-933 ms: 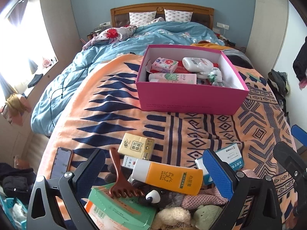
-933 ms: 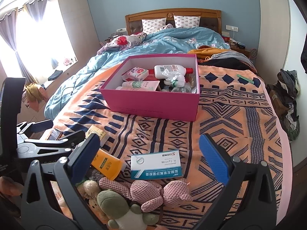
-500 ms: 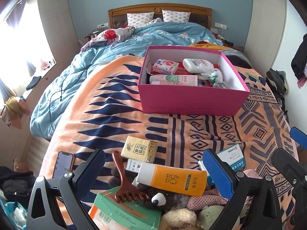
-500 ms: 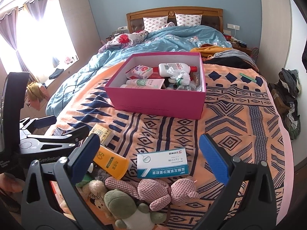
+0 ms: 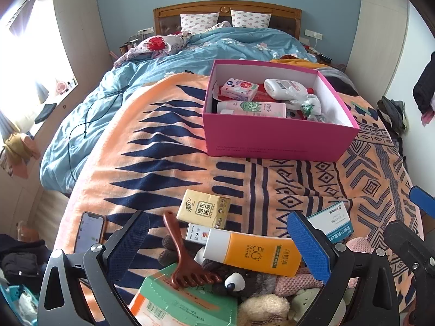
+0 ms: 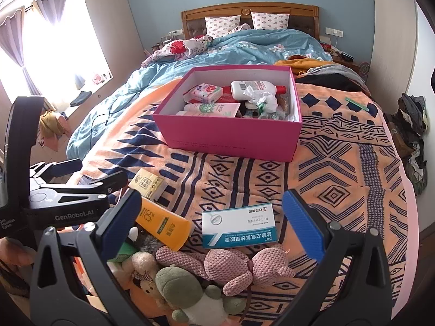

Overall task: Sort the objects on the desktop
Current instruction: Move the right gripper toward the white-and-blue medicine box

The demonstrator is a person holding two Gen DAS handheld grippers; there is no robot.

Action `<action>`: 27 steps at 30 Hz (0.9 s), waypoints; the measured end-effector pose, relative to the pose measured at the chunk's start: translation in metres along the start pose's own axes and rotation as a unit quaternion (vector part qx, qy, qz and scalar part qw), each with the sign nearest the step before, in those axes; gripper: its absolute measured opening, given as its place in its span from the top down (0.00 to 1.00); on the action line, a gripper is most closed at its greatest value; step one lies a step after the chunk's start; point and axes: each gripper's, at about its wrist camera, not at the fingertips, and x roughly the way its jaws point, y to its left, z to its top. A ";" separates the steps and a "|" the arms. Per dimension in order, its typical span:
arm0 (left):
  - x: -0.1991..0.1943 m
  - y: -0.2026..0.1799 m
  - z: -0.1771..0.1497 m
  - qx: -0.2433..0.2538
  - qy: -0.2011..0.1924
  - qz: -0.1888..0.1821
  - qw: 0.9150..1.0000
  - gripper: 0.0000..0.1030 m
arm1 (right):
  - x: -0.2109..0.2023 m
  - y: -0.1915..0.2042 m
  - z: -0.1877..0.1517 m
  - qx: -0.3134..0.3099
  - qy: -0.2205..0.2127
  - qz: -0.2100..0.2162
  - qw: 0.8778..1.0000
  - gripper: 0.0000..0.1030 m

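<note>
Nearby, both tools [image 5: 217, 244] [image 6: 210, 216] gape over a knitted pink toy [image 6: 225, 267] and a glossy orange tube [image 5: 252, 252].

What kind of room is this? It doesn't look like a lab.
A lived-in bedroom, most likely in a home. A bed with a wooden headboard, two pillows and a rumpled blue duvet fills the view, with a curtained window to one side.

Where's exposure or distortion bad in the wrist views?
Left wrist: window at left blown out, straight walls bow from fisheye, dark vignette in the corners; the orange tube stays sharp. Right wrist: curtained window clipped white, same barrel distortion; the medicine box print is legible.
</note>
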 end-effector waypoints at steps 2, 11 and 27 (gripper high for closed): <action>0.001 0.001 0.000 0.001 0.000 -0.004 1.000 0.00 | 0.001 0.001 -0.001 0.001 0.003 0.000 1.000 0.00; 0.005 0.003 0.004 0.002 0.001 -0.018 1.000 0.00 | 0.006 0.003 -0.004 0.007 0.015 -0.001 1.000 0.00; 0.015 0.022 0.001 0.005 0.012 -0.016 1.000 0.00 | 0.020 0.011 -0.010 0.021 0.045 0.008 0.999 0.00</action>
